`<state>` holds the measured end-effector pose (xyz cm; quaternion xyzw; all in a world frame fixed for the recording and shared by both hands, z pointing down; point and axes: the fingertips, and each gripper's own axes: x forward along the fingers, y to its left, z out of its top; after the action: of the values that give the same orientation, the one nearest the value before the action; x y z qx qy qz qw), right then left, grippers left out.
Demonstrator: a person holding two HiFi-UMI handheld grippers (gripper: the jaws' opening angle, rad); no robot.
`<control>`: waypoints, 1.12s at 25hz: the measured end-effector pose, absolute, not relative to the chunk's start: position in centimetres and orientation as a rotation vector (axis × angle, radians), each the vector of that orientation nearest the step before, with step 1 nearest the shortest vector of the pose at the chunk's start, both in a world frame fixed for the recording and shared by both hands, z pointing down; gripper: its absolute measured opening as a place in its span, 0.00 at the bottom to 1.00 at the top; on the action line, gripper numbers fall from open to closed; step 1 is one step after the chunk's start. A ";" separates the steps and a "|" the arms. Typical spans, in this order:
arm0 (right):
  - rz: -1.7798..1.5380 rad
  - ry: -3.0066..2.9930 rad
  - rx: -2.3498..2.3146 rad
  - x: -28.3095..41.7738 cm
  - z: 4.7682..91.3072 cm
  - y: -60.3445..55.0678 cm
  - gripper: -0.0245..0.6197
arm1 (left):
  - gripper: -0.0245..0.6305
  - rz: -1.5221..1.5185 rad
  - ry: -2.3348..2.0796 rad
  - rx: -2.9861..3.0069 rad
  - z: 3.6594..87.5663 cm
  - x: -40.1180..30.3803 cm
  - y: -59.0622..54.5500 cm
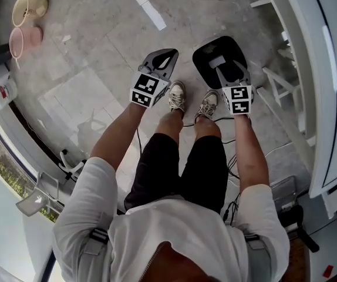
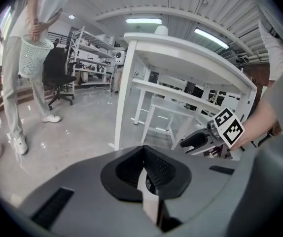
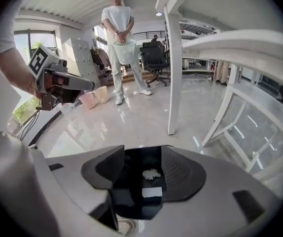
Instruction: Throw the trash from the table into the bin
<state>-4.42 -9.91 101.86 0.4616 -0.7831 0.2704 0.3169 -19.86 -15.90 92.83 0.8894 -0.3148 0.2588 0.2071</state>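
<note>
L claw (image 2: 144, 157) shut tight, nothing in it, held over the floor (image 1: 98, 51) just left of the bin (image 1: 205, 50). R claw (image 3: 142, 169) has jaws apart, empty, hovering right above the black bin. Seen btwn the R jaws: a crumpled white wad (image 3: 151, 173) and a flat white slip (image 3: 152, 192) lie on the bin bottom, close together. White tabletop (image 2: 191, 51) stands beside the bin. Person's shoes (image 1: 177, 96) are near the bin.
</note>
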 end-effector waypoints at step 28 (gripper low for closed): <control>0.373 -2.269 1.746 1.8 49.4 -10.0 0.26 | 0.05 0.430 -0.935 2.796 49.7 -14.9 -16.8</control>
<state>1.83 -9.99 49.44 0.5999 -0.7796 0.1280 0.1267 -14.93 -16.82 49.71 0.9353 -0.3129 0.1438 0.0809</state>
